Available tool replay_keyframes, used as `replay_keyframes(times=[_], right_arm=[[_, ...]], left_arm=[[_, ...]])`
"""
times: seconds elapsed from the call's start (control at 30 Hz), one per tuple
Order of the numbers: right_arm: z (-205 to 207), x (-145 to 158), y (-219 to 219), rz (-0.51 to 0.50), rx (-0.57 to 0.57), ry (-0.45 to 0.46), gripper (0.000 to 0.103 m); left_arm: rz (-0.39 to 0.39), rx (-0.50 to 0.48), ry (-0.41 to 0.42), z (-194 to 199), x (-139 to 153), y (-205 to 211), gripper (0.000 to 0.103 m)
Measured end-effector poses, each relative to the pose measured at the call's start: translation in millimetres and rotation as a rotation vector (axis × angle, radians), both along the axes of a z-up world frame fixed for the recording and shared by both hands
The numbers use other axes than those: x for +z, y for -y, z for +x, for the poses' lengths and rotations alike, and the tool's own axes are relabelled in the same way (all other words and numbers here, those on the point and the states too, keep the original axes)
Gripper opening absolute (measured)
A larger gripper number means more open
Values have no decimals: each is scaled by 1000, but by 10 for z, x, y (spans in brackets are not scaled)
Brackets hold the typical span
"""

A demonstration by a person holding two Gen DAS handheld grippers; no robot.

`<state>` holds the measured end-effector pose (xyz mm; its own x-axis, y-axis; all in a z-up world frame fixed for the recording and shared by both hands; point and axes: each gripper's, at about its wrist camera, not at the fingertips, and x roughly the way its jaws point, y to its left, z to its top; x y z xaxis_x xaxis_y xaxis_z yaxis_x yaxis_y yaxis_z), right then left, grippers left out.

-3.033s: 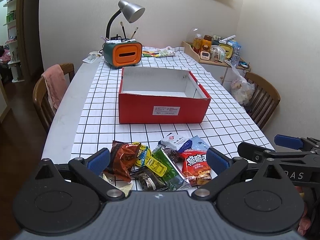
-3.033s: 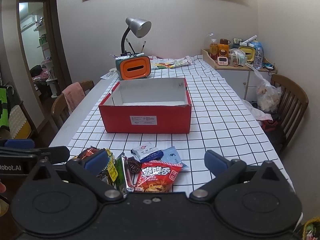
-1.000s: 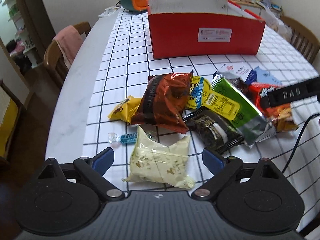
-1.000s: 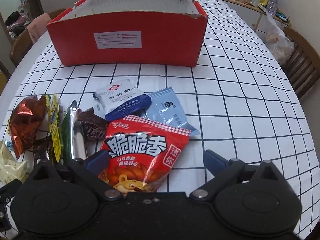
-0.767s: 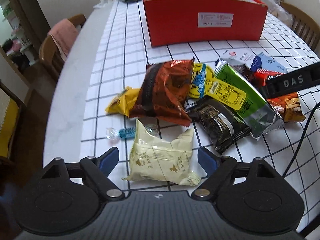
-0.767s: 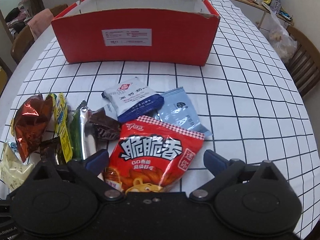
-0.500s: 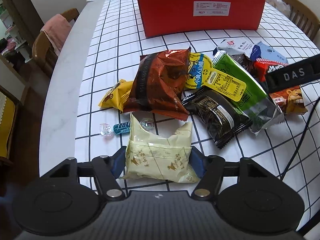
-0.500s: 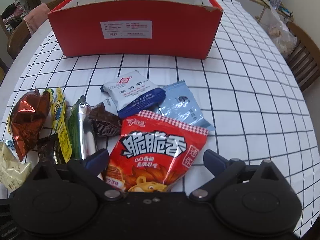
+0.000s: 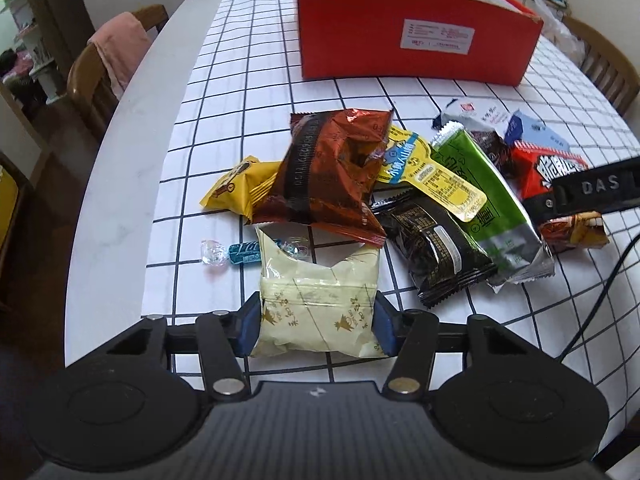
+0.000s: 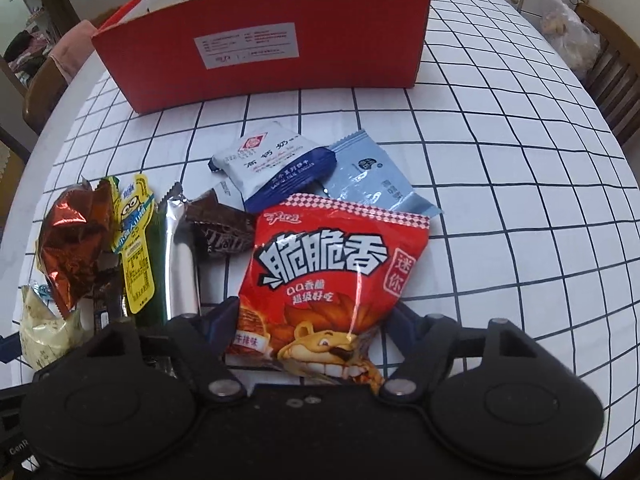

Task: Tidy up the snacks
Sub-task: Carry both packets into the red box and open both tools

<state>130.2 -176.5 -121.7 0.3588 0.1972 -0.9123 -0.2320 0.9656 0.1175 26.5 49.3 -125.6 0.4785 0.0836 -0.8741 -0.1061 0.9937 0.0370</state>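
A heap of snack packets lies on the checked tablecloth in front of an open red box (image 9: 416,36) (image 10: 264,36). My left gripper (image 9: 316,326) is shut on a pale cream packet (image 9: 316,308) at the near edge of the heap. My right gripper (image 10: 312,332) is shut on a red snack bag (image 10: 332,276) with white lettering. A brown foil bag (image 9: 328,176), a yellow packet (image 9: 236,190), a black packet (image 9: 432,246), a green packet (image 9: 488,200) and a white-and-blue packet (image 10: 276,164) lie between the grippers and the box.
A small wrapped candy (image 9: 236,254) lies left of the cream packet. The table's left edge (image 9: 120,168) is close to the heap. A chair with a pink towel (image 9: 116,52) stands at the left, another chair (image 9: 608,64) at the right.
Both grippers have closed: the left on the cream packet, the right on the red snack bag. Both moved slightly forward over the heap.
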Motion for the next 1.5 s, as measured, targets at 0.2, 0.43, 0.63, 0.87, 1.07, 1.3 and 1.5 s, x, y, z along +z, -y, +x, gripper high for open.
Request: replay_keyframes(times=[0.2, 0.43, 0.63, 0.87, 1.07, 1.3, 1.5], right_arm=[[-55, 90, 137, 31, -15, 18, 73], [-137, 301, 332, 50, -39, 90, 73], [-163, 539, 347, 52, -11, 209, 73], [22, 910, 285, 84, 68, 296, 73], [386, 1206, 212, 80, 122, 373, 73], [849, 1263, 83, 27, 189, 421, 73], [1219, 1147, -56, -76, 256, 462, 73]], left_arm=[[-38, 31, 18, -54, 42, -65, 54], [-71, 45, 56, -133, 165, -97, 54], [-73, 23, 134, -107, 457, -83, 54], [-64, -24, 234, 183, 934, 5, 54], [-52, -61, 278, 599, 1217, 72, 54], [-38, -73, 286, 1200, 1400, 123, 54], [-20, -69, 258, 1706, 1406, 151, 54]])
